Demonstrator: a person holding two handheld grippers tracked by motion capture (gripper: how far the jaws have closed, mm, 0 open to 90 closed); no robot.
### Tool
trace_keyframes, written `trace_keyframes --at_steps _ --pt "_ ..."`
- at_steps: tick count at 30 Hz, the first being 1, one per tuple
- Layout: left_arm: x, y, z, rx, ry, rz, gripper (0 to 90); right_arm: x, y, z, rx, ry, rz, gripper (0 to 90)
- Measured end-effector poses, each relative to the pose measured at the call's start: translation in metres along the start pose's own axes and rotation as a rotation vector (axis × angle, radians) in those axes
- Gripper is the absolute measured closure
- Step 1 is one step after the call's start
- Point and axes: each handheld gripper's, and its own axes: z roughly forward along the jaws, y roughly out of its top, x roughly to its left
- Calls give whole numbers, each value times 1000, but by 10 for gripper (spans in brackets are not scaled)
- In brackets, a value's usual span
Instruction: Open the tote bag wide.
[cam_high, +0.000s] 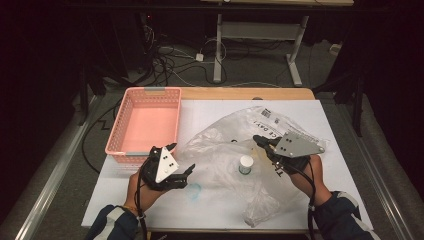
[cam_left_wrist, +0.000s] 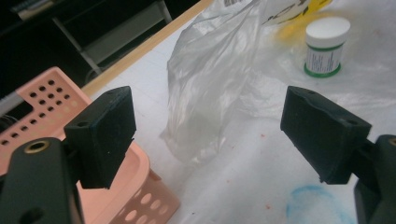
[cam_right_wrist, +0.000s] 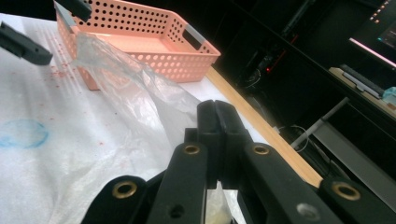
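Right gripper jaws clamped on plastic bag spread over the bench to pin it, left gripper jaws wide, empty, beside pink basket, jar upright inside bag.

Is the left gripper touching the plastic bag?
Apart. The left gripper view shows the left gripper open, with bare table between it and the plastic bag.

Wooden table with white paper cover; pink perforated plastic basket upper left, crumpled clear plastic bag centre.
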Motion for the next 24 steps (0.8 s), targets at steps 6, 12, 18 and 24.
trace_keyframes --at_steps 6,12,18,24 --pt "1 4 22 66 -6 -6 186 -8 -4 -6 -1 2 22 900" --pt "-2 6 36 61 -93 -2 519 -12 -8 -6 13 8 31 900" --pt "-6 9 35 48 -135 5 814 -11 -13 0 33 14 33 900" --pt "-6 9 37 67 -127 2 850 -10 -15 0 49 19 40 795"
